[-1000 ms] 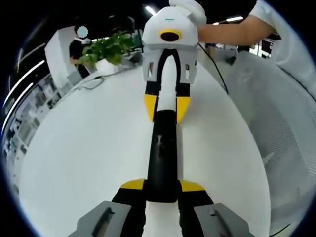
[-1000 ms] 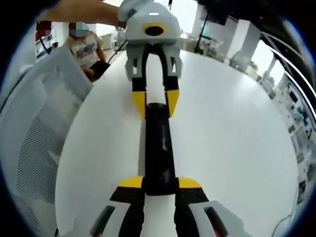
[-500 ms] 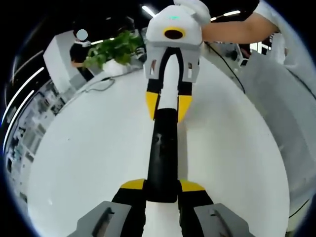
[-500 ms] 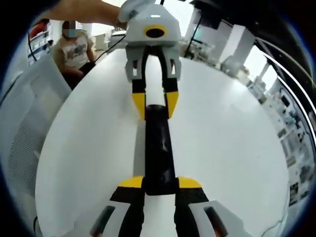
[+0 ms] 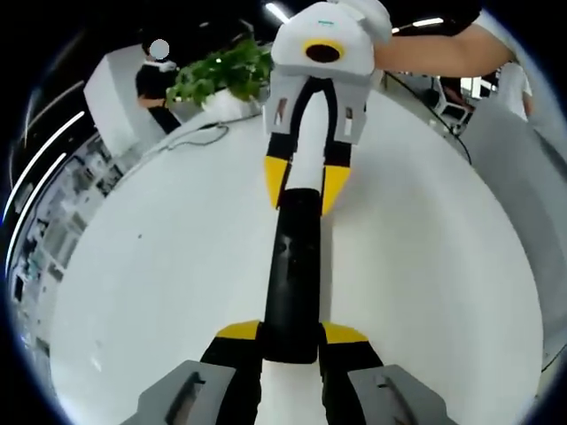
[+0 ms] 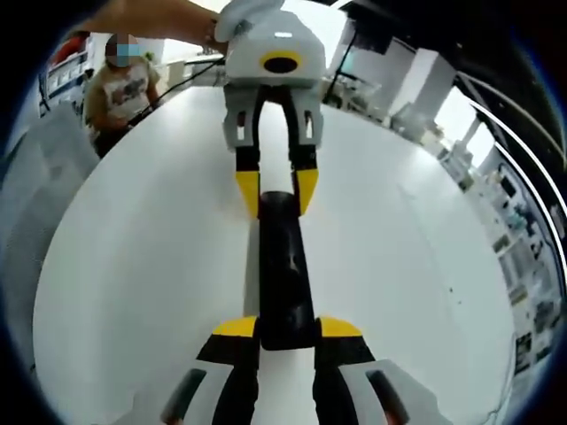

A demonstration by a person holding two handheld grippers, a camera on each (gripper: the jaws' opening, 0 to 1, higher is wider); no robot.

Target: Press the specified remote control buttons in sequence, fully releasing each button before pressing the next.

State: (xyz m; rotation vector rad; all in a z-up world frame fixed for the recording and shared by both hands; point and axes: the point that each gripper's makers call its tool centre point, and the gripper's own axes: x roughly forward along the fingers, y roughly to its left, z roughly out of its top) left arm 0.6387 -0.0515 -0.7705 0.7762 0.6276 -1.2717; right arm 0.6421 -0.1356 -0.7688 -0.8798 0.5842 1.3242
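A long black remote control (image 5: 292,274) is held over a round white table (image 5: 159,283), gripped at both ends by two hand-held grippers that face each other.

Hard to make out: the remote's buttons are not legible in either view; only a faint mark shows partway along its dark top face. Each near end of the remote is cut off behind the yellow-tipped jaws holding it, and whether its underside touches the table cannot be told.

In the left gripper view, the left gripper (image 5: 291,335) rises from the bottom, its yellow-tipped jaws closed against the near end of the remote. The remote's long axis runs straight away from this camera, to the right gripper (image 5: 304,188), whose jaws pinch the far end. A person's forearm (image 5: 434,49) reaches in from the upper right behind it. A green plant (image 5: 221,75) stands beyond the table's far edge.

In the right gripper view, the same remote (image 6: 283,266) runs lengthwise up the middle, with the right gripper (image 6: 287,329) clamped on the near end and the left gripper (image 6: 275,190) on the far end. A seated person (image 6: 120,88) is at the upper left beyond the table (image 6: 416,266).
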